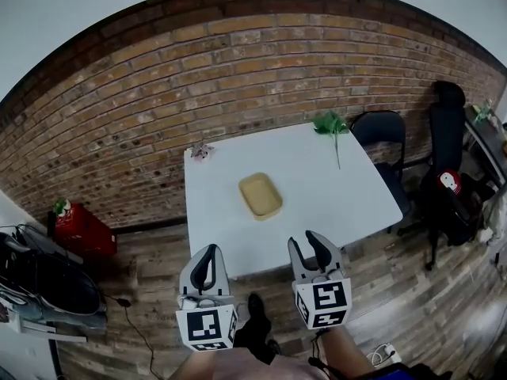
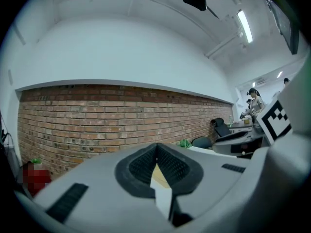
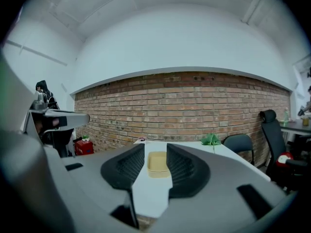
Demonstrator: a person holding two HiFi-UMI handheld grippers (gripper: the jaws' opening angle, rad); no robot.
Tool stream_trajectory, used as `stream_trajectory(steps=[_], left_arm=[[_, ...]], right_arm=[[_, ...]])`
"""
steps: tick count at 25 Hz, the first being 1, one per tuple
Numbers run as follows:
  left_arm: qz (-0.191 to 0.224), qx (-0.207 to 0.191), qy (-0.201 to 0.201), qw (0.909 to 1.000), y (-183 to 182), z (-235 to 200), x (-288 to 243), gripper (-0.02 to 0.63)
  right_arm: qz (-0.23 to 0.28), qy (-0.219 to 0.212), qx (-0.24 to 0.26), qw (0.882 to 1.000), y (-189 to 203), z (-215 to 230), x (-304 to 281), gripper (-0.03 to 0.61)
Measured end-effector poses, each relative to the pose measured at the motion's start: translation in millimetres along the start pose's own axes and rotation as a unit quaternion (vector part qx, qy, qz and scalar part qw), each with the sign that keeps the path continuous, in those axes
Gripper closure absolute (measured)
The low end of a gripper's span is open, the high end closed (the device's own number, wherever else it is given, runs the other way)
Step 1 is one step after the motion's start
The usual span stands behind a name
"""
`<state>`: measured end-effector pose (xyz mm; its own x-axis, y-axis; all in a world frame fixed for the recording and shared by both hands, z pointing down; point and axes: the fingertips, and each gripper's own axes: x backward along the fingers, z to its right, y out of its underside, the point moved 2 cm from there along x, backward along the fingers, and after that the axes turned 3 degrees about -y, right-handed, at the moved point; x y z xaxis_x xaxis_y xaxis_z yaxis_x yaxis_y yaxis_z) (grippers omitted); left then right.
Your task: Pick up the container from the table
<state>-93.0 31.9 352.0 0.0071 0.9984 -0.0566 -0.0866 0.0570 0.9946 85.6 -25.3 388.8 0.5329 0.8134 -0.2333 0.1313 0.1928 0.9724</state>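
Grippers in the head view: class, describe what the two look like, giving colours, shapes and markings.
The left gripper and right gripper match. Each has a light grey body and two curved jaws lined with black ribbed pads. Behind the jaws each carries a white cube printed with black square markers.

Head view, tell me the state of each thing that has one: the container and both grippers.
Container: lidless, empty, flat on the white table, untouched.
Left gripper: jaw tips together, holding nothing, apart from the container.
Right gripper: jaws apart, nothing between them, apart from the container.
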Motion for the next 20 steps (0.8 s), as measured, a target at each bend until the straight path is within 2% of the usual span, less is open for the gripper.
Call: stream_trajectory(steps=[9,14,20], left_arm=[[-0.02,0.002,0.015,0.9997,13,-31,-116,0.604],[-0.008,0.002,0.025,0.9996,6,-46,-167,0.604],[0.022,0.008,0.029,0.9993,-21,-61,-197,0.604]], right_arm=[[-0.012,0.009,-0.012,1.0,-13,34,-109,0.433],[-0.006,0.017,-0.006,1.0,-29,47,-157,0.433],[0.019,0.025,0.01,0.999,-65,53,-181,0.434]])
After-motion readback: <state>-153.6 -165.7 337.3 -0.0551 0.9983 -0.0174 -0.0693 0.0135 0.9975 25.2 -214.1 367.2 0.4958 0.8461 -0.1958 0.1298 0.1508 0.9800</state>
